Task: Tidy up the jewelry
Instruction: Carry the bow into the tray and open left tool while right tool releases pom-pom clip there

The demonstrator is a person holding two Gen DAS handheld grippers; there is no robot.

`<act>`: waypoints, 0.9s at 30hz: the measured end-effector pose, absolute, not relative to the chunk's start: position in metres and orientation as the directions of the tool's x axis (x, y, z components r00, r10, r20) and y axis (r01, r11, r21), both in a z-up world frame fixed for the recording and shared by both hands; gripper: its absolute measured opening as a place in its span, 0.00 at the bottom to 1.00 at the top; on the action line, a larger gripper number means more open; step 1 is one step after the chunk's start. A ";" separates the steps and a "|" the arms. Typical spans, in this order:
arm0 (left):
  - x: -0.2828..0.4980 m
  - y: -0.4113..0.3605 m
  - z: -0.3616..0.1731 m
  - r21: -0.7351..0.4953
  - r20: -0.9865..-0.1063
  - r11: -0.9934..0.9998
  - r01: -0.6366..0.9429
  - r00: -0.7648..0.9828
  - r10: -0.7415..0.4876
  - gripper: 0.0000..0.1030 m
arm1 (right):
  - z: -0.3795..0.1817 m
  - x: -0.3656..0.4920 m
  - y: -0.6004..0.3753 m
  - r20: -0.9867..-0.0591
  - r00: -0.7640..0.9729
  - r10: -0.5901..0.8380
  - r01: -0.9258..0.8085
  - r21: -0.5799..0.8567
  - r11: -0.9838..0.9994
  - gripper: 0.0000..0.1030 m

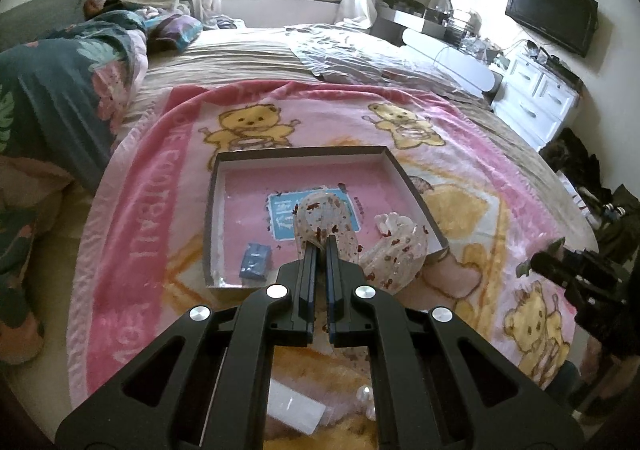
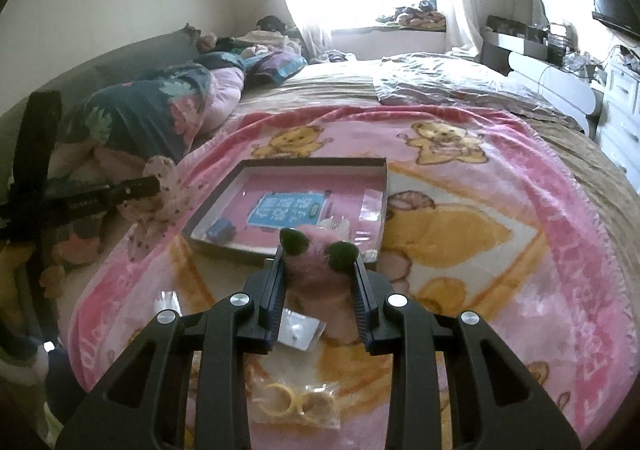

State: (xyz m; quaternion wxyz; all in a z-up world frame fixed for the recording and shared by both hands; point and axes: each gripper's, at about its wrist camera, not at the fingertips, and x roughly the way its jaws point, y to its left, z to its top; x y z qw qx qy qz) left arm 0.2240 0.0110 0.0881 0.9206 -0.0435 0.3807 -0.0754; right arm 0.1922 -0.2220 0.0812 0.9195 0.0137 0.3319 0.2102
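A shallow open box [image 1: 218,186] with a pink floor lies on the pink bear blanket; it also shows in the right wrist view [image 2: 216,186]. My left gripper [image 1: 320,240] is shut on a sheer floral scrunchie [image 1: 324,216] and holds it over the box's near side. My right gripper [image 2: 318,250] is shut on a fluffy pink hair piece [image 2: 316,264] with two dark green ends, just before the box's near edge. A small blue item [image 1: 254,262] lies inside the box. The left gripper with its scrunchie shows at the left in the right wrist view [image 2: 168,186].
A small clear bag with yellow rings [image 2: 296,404] and a white card [image 2: 298,332] lie on the blanket [image 2: 480,250] under my right gripper. A folded quilt [image 1: 48,106] lies at the left. A white dresser [image 1: 536,98] stands right of the bed.
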 end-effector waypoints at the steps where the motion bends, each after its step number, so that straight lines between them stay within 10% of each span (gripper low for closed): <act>1: 0.226 0.011 0.088 -0.137 -0.695 0.985 0.107 0.698 -0.173 0.00 | 0.082 0.195 -0.223 -0.604 0.693 0.394 -0.376 0.165 0.912 0.28; 27: 0.285 -0.004 0.029 -0.166 -0.751 0.982 0.086 0.635 -0.182 0.00 | 0.071 0.265 -0.223 -0.638 0.687 0.347 -0.345 0.134 0.929 0.28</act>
